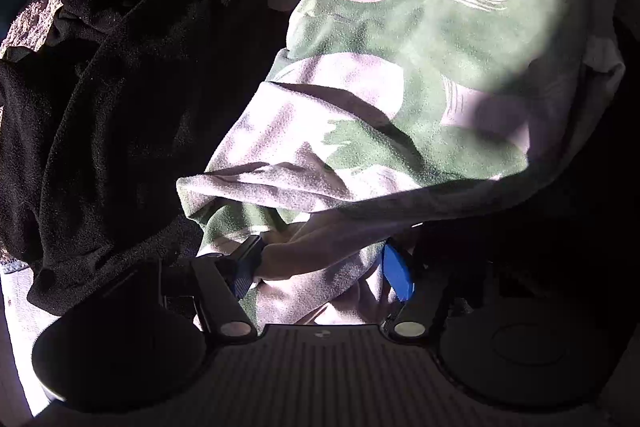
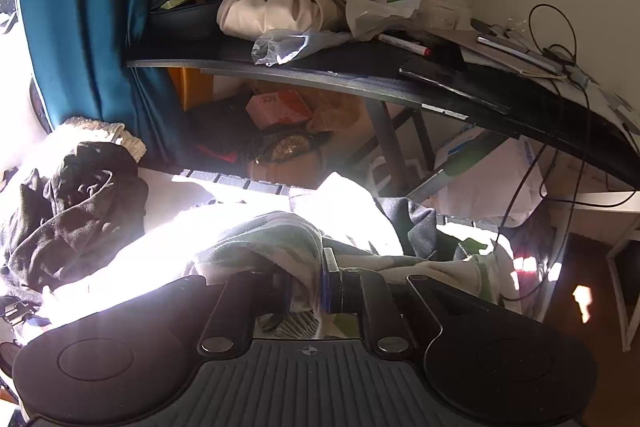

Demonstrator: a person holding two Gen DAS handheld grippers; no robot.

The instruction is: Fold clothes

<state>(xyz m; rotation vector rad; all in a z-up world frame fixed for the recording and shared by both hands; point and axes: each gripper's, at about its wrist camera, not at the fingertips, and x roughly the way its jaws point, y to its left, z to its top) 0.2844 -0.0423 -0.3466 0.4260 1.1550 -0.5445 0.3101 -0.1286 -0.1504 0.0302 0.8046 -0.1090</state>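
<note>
Because a fold needs two held points, the green and white garment (image 1: pixel 372 95) is gripped at two places. In the left wrist view, cloth is bunched between the left gripper (image 1: pixel 324 263) fingers, whose jaws stand fairly wide around it; whether it is truly pinched cannot be told. In the right wrist view, the right gripper (image 2: pixel 306 287) jaws are drawn narrow onto a gathered edge of the same garment (image 2: pixel 276 231). A dark crumpled garment (image 1: pixel 108 87) is heaped just beside it. Behind, a cluttered black desk (image 2: pixel 360 75) and a blue curtain (image 2: pixel 84 7) are seen.
</note>
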